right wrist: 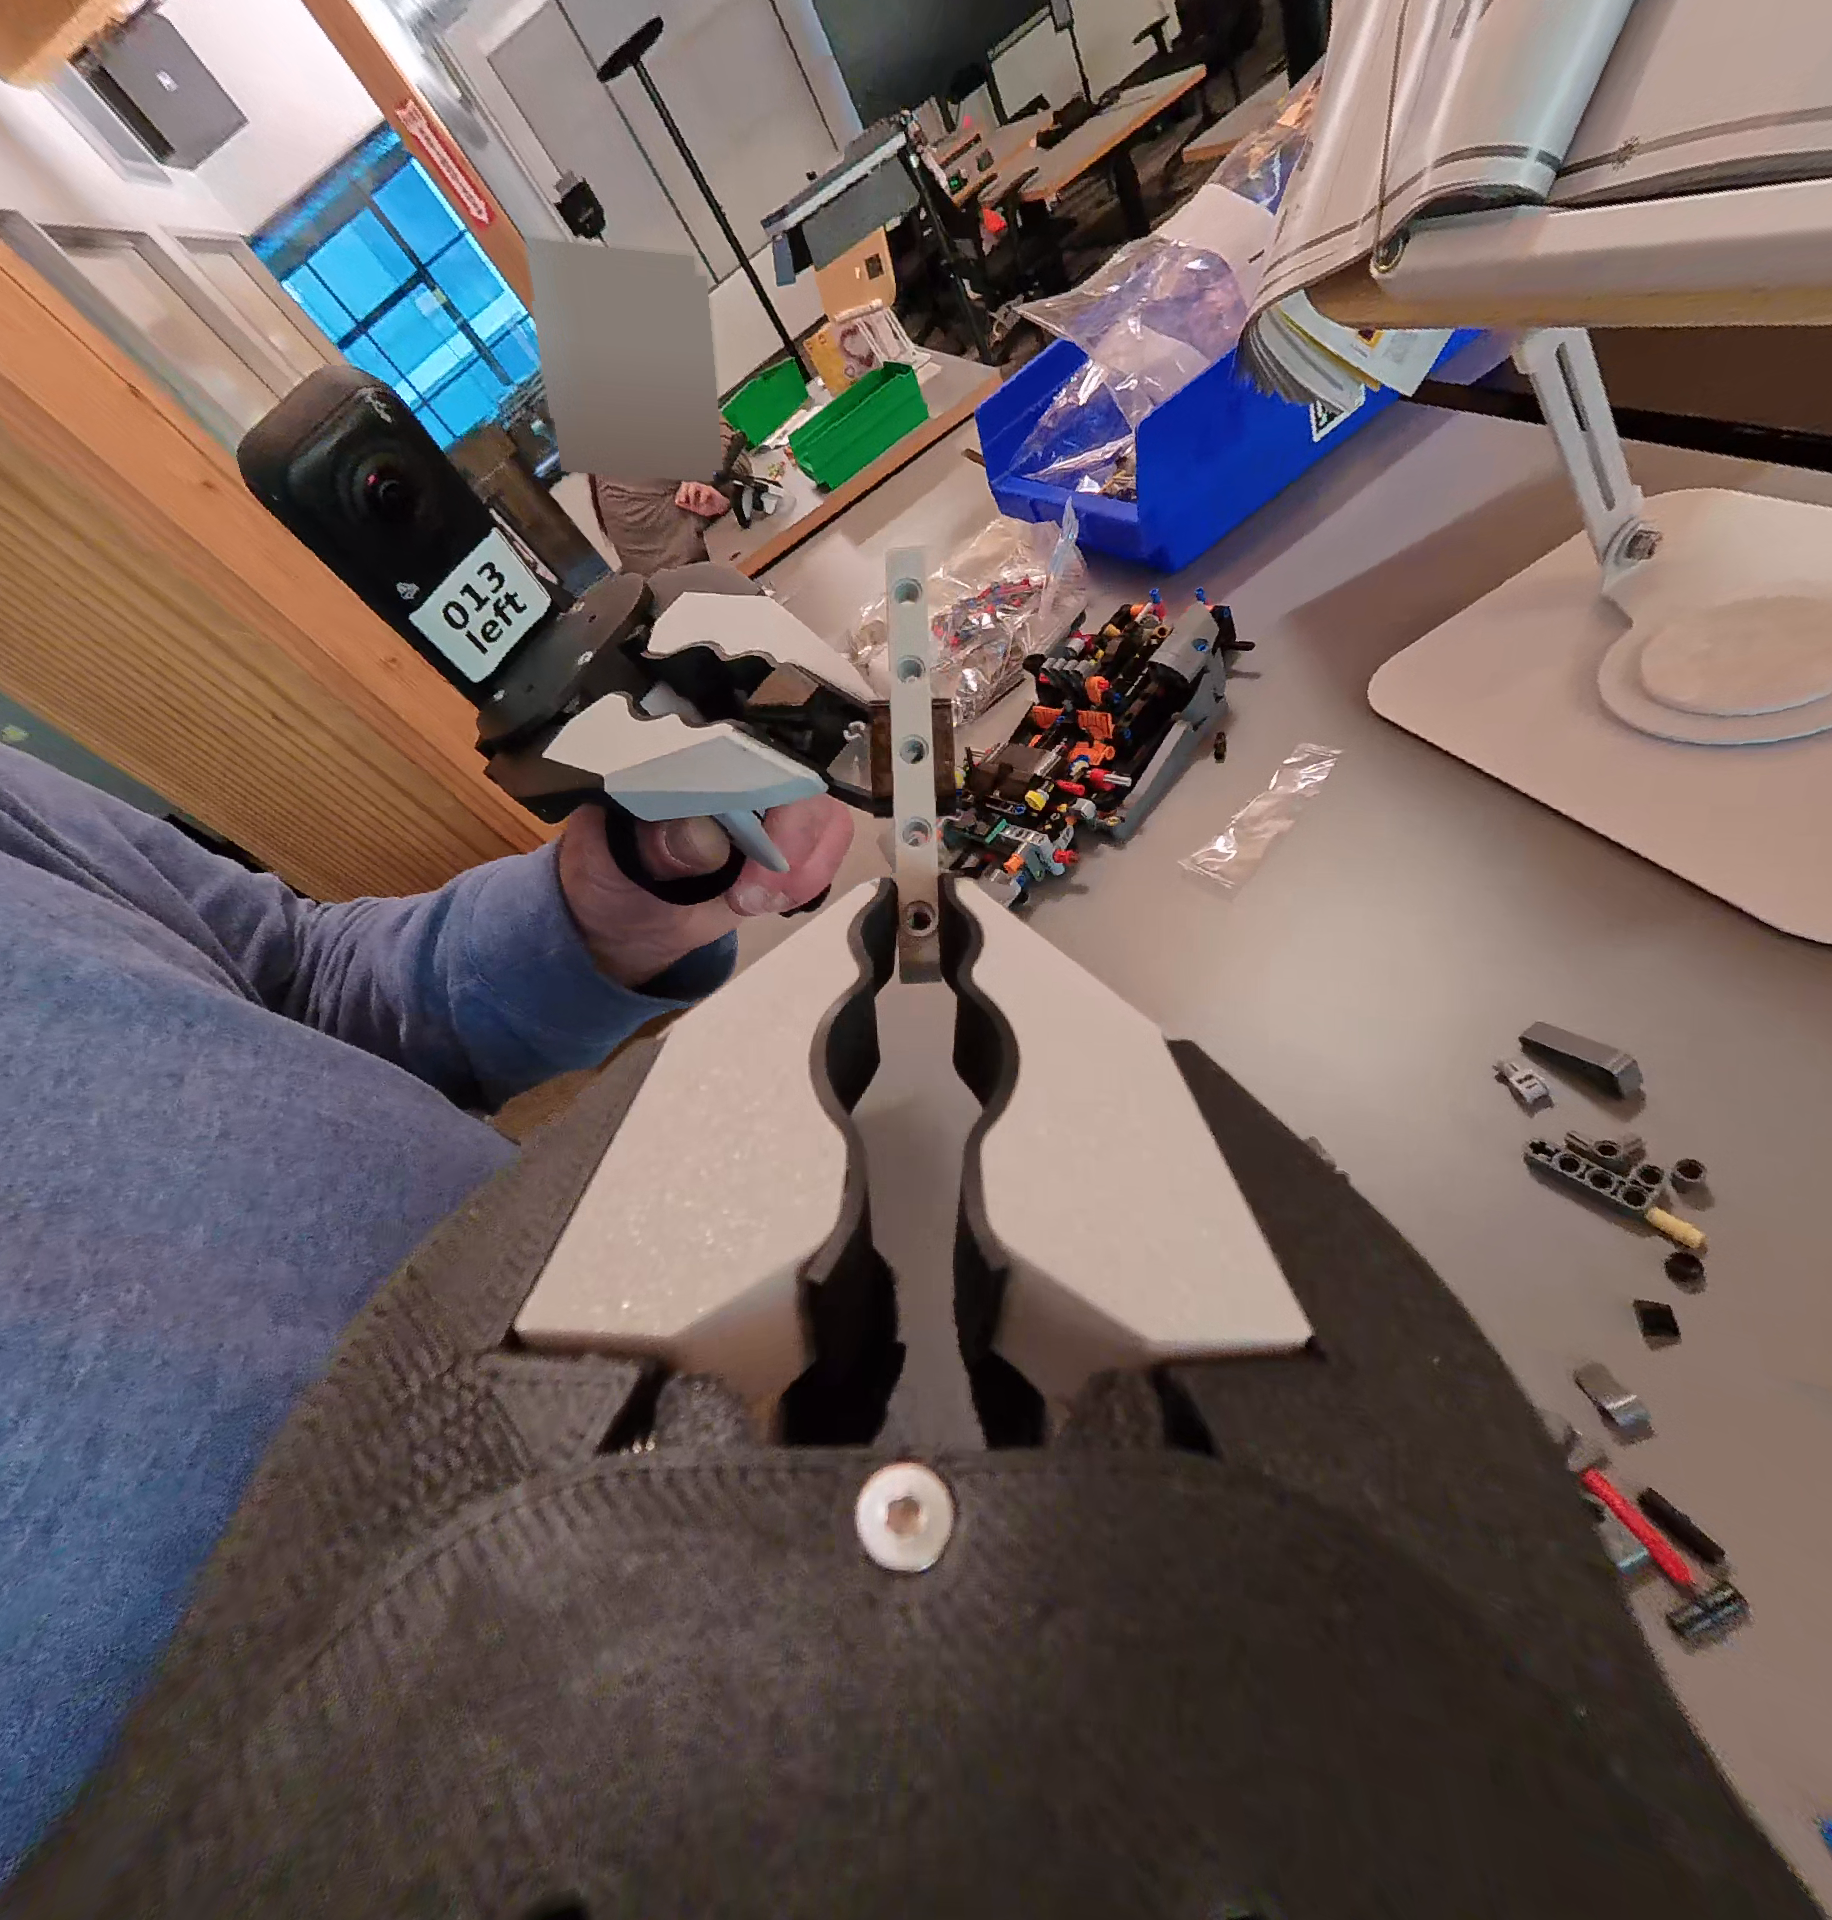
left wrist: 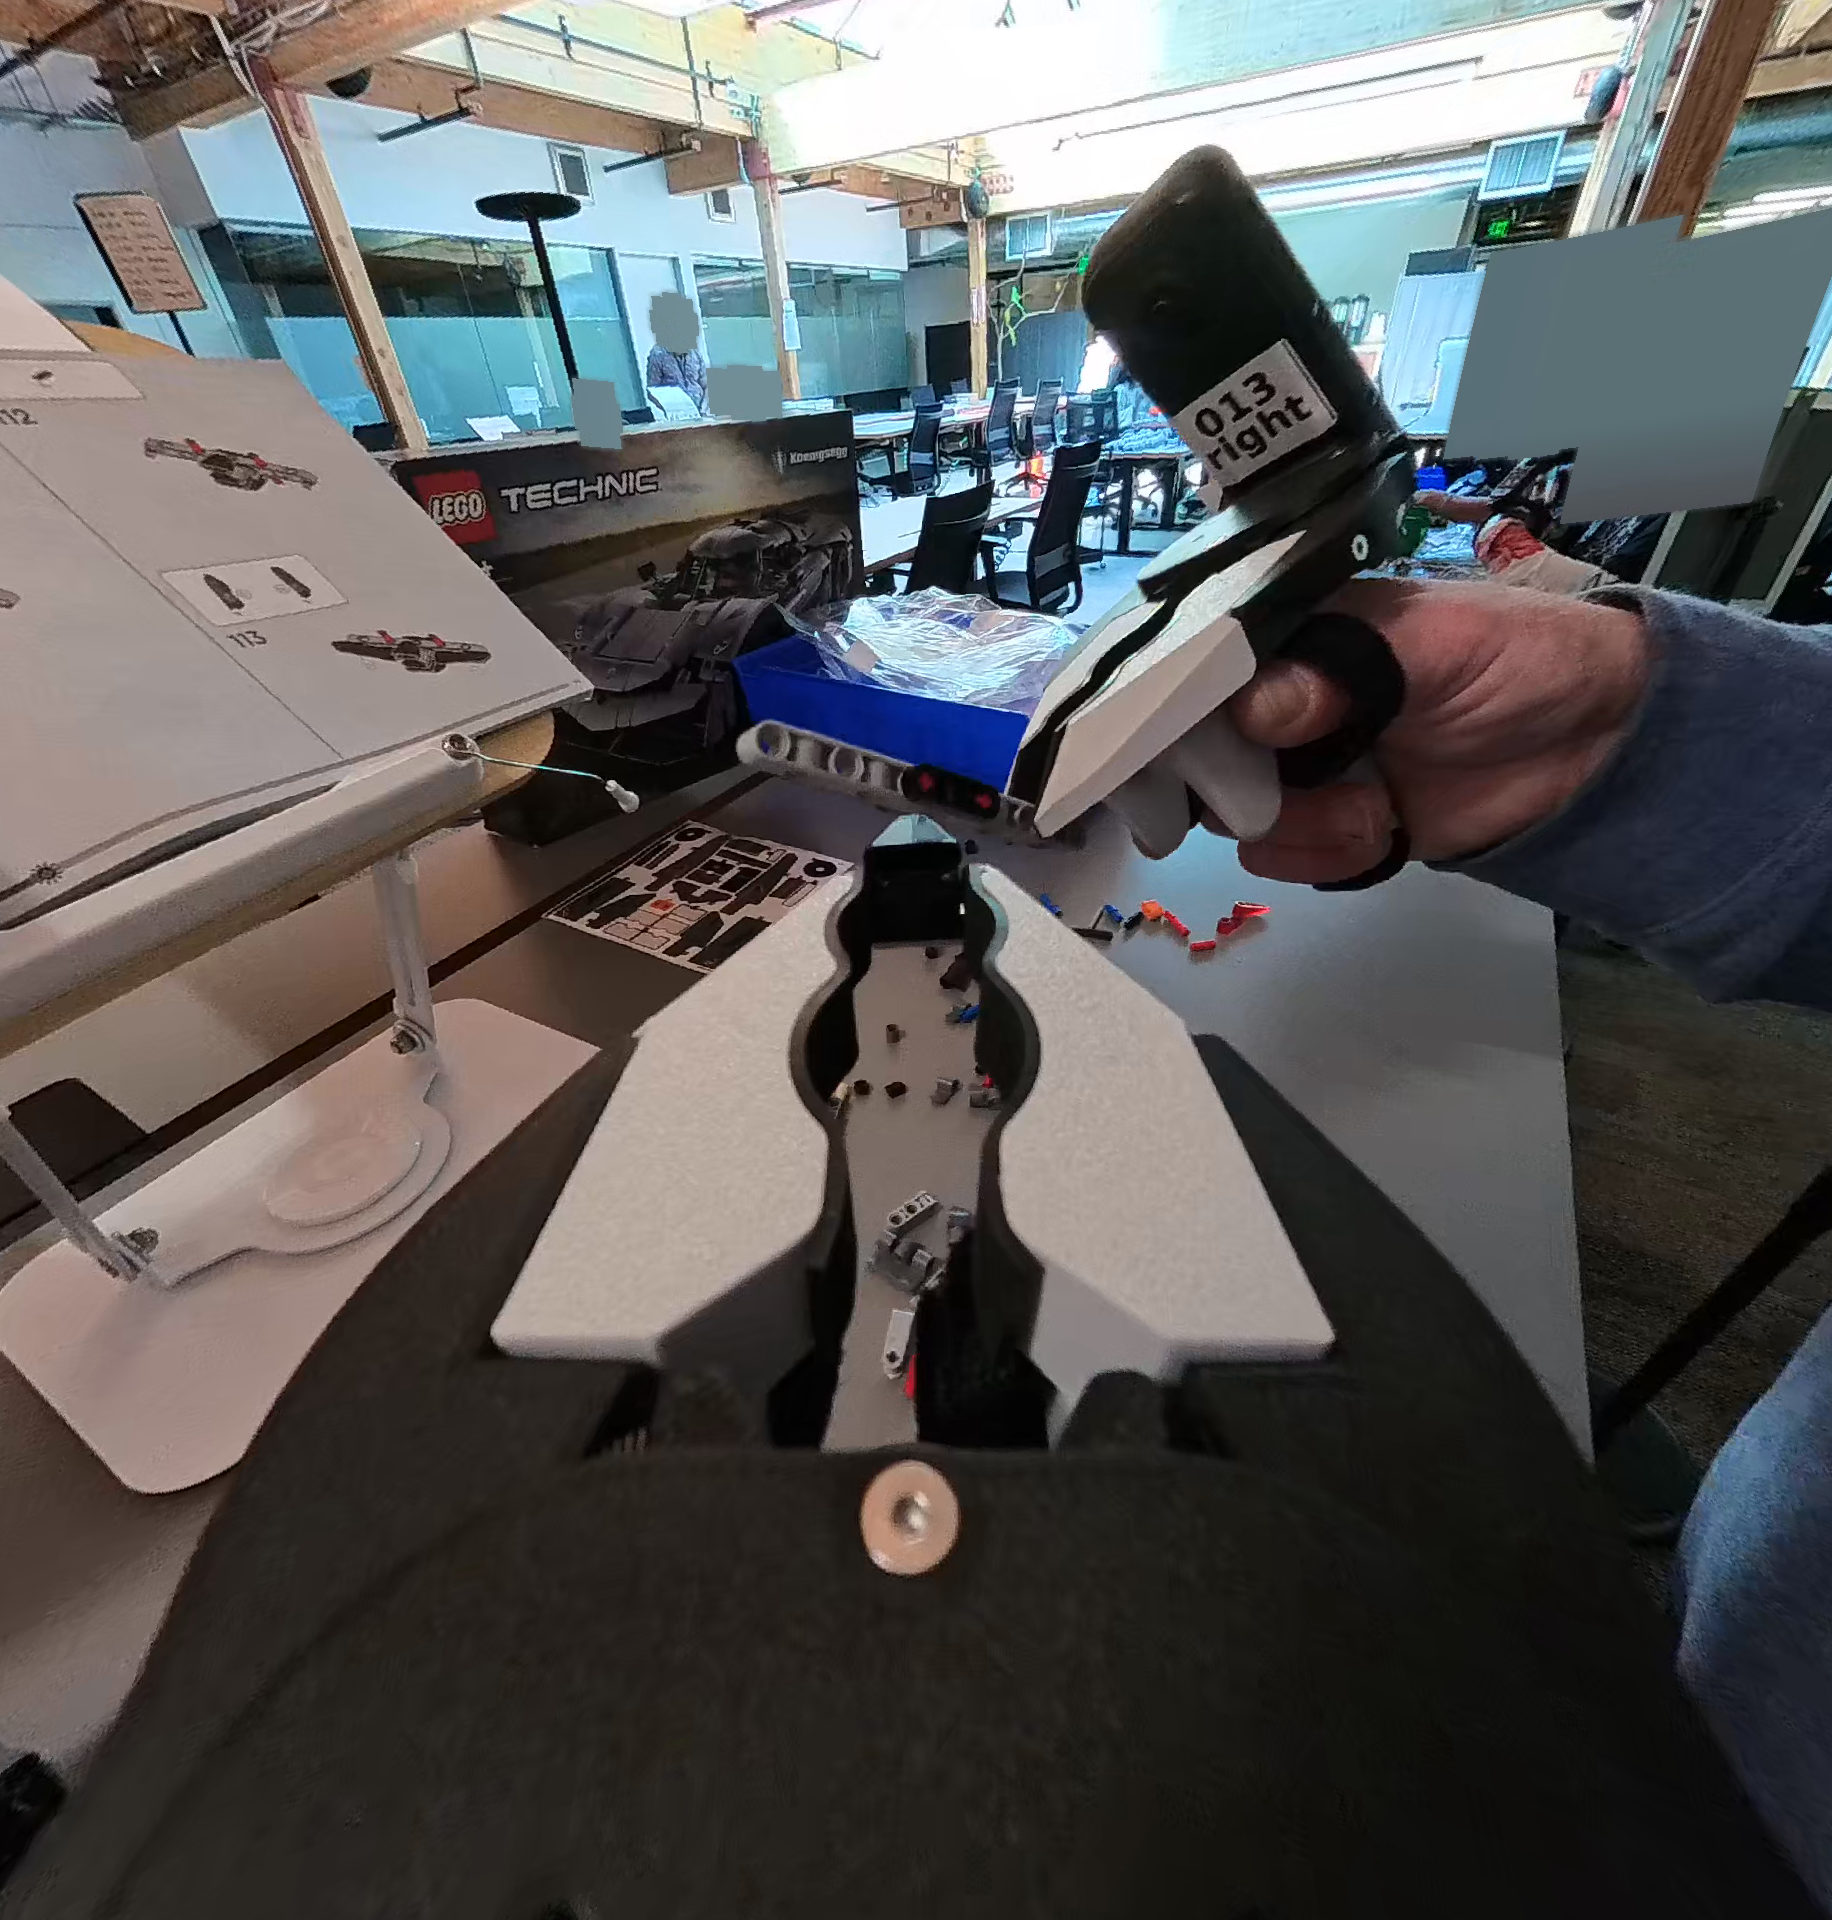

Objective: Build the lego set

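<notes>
Clearly the right hand-held gripper (right wrist: 917, 925) is clamped on one end of the long light-grey perforated plastic lego beam (right wrist: 913, 727), held aloft over the grey counter (right wrist: 1359, 987). Its far end meets the left hand-held gripper (right wrist: 870, 753), whose fingers pinch a small black lego part (left wrist: 912, 883). The beam looks light, stiff and smooth — best gripped flat-on near an end, or it may pivot. Room is open ahead; the white book stand (right wrist: 1618, 665) and blue plastic bin (right wrist: 1182, 468) crowd one side — loose pieces lie below.
</notes>
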The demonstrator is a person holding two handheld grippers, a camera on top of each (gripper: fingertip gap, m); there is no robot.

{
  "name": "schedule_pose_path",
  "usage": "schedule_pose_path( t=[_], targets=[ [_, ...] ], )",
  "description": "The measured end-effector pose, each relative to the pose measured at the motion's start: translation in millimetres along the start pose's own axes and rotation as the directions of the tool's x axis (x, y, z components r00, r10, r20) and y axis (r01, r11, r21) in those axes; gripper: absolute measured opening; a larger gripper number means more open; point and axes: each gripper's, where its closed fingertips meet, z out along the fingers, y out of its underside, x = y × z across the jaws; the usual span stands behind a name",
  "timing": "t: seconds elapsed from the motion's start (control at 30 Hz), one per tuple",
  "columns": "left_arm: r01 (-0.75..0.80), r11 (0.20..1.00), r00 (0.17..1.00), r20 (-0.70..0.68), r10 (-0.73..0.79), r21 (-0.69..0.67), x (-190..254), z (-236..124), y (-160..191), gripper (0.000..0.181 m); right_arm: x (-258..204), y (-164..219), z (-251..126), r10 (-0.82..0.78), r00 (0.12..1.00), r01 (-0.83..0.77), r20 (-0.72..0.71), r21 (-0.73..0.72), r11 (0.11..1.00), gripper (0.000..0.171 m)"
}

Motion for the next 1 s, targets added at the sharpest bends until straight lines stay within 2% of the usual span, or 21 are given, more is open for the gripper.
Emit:
schedule_pose_path(
  t=[0.27,0.53,0.8,1.0],
  targets=[
    [-0.01,1.0,1.0,0.013,0.01,-0.002,-3.3,-3.0,0.8,0.015,3.2,3.0,5.8,0.009,1.0,-0.009,-0.012,-0.009,1.0,0.004],
    [-0.07,0.997,0.995,0.066,0.071,-0.008,-8.3,-9.0,-1.5,0.015,5.0,-2.5,10.9,-0.1,0.989,0.096,-0.11,-0.046,0.994,0.004],
    [-0.314,0.937,0.93,0.149,0.335,-0.151,-4.9,-5.0,10.2,0.015,-2.7,-0.8,20.3,-0.065,0.991,0.056,-0.119,-0.076,0.995,0.004],
    [-0.392,0.9,0.876,0.223,0.429,-0.192,-8.3,-6.8,10.7,0.015,-5.6,2.4,26.5,-0.051,0.989,0.037,-0.138,-0.106,0.994,0.004]
  ],
)
